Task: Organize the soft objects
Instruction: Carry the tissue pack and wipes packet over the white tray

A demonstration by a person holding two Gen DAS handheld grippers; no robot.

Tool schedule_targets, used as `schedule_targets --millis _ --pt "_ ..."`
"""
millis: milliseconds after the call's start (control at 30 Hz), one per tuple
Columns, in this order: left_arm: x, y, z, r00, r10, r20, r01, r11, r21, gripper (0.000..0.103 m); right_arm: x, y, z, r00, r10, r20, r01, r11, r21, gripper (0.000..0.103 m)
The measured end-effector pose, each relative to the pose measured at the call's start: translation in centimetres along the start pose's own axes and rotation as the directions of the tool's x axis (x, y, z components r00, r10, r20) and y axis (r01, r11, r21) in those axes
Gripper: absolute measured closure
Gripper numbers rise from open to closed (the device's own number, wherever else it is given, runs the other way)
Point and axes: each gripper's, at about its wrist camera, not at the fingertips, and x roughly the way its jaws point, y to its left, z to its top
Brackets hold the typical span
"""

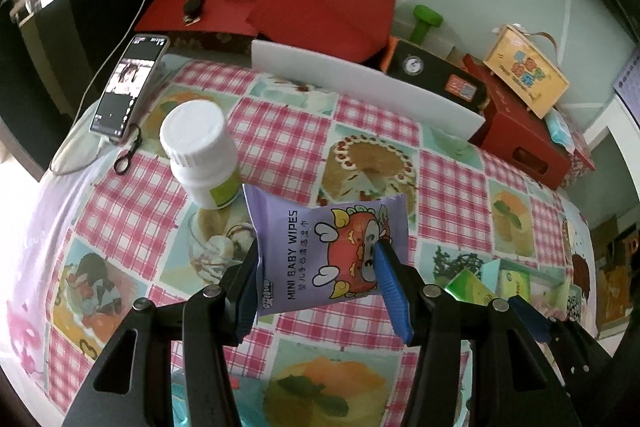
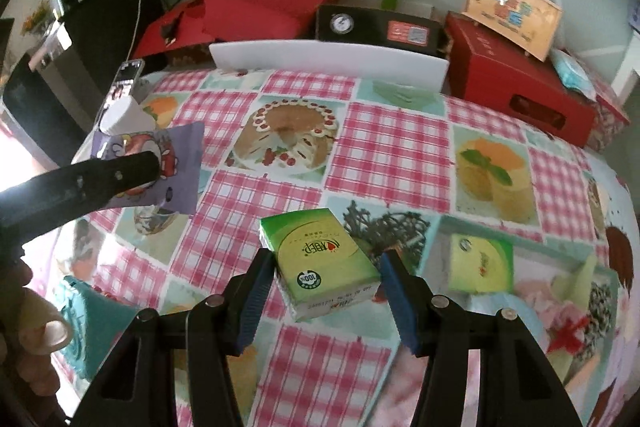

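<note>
My left gripper (image 1: 316,263) is shut on a purple pack of mini baby wipes (image 1: 332,247) and holds it above the tablecloth, next to a white pill bottle (image 1: 200,155). The same pack (image 2: 176,163) shows at the left of the right wrist view, pinched by the left gripper's black finger. My right gripper (image 2: 326,263) is shut on a green tissue pack (image 2: 320,263) and holds it just above the table. A second green tissue pack (image 2: 480,263) lies on the cloth to its right; it also shows in the left wrist view (image 1: 508,279).
A phone (image 1: 128,87) leans at the table's far left. A white board (image 2: 328,63) stands along the far edge, with red boxes (image 2: 516,87), a black gauge case (image 2: 376,27) and a yellow carton (image 2: 512,11) behind. A teal item (image 2: 84,327) lies at the near left.
</note>
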Motion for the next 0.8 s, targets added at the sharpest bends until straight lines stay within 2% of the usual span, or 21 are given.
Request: schedule_targets --millis 233,400,800 --pt "-1.5 -2.5 -0.7 1.000 -0.015 0.021 0.013 0.998 0.069 0.048 -2.7 -2.0 -1.7 0.999 -0.033 0.026 0.032 0.998 0.057 0.045" --pt "-2.4 -4.7 -1.5 0.998 -0.053 0.019 0.050 0.990 0.131 0.048 -4.9 -4.7 -3.4 0.996 -0.080 0.039 0.074 0.990 0.120 0.045" --pt "-3.5 -11.2 -4.4 0.990 -0.138 -0.021 0.138 0.941 0.308 0.048 -8.1 -12.4 -7.9 0.979 -0.206 -0.001 0.198 0.940 0.276 0.045"
